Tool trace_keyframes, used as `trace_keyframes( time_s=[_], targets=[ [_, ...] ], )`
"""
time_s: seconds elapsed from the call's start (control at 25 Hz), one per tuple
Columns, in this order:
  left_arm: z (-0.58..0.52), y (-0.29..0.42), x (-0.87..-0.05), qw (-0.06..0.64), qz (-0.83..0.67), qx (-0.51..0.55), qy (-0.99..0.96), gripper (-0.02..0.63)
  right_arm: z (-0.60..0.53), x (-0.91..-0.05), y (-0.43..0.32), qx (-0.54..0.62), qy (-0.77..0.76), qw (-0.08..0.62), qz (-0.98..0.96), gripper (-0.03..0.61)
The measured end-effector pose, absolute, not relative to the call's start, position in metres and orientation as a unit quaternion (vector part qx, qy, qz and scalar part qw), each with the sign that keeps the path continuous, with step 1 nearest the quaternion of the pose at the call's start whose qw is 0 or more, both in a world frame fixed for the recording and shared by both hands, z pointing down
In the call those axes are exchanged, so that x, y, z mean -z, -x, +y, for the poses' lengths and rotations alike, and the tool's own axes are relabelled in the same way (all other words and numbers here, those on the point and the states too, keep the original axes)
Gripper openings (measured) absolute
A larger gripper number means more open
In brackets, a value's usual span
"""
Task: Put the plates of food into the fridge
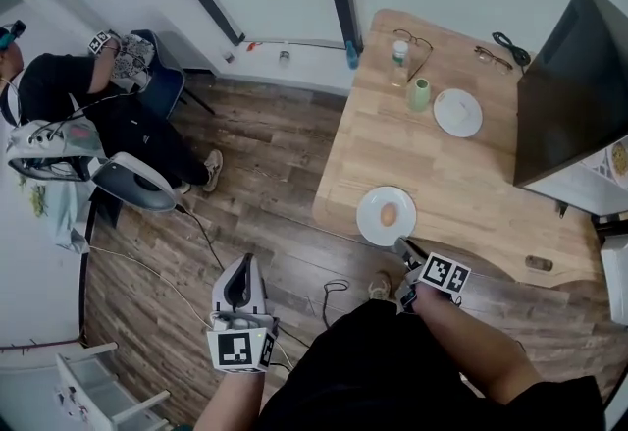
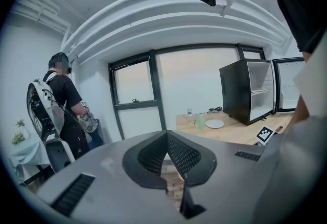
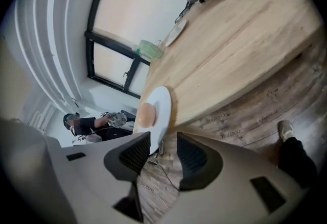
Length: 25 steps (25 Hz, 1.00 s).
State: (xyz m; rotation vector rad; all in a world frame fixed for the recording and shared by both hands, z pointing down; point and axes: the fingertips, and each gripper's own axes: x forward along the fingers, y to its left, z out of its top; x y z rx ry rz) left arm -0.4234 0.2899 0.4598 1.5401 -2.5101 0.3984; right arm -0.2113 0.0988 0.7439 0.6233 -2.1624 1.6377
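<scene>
Crockery is stiff, slick, breakable: the plate with loose round food sits at the near edge of the desk. At its rim, the likely hold, the right tongs stand apart; the left tongs are together, empty.

**Light wooden table, sparsely laid**

The table carried a white plate of food with one round tan piece on it, right at the near left edge. Toward the far end stood an empty plate, a green cup just beside it, a clear bottle, spectacles and a black cable. A black fridge stood along the right edge.
</scene>
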Motion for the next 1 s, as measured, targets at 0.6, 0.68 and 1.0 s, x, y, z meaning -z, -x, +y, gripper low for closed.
trace_keyframes(
  time_s=[0.6,0.68,1.0],
  targets=[
    [0.301,0.428,-0.464,0.093,-0.841,-0.150,-0.511,0.003,0.109,-0.757,0.240,-0.692,-0.190,0.113,-0.687,0.054],
    [0.294,0.427,-0.464,0.091,-0.838,-0.148,-0.518,0.003,0.112,-0.750,0.240,-0.700,-0.179,0.107,-0.683,0.037],
    [0.255,0.410,-0.459,0.077,-0.815,-0.138,-0.558,0.003,0.102,-0.713,0.230,-0.700,-0.156,0.073,-0.693,0.034]
  ],
)
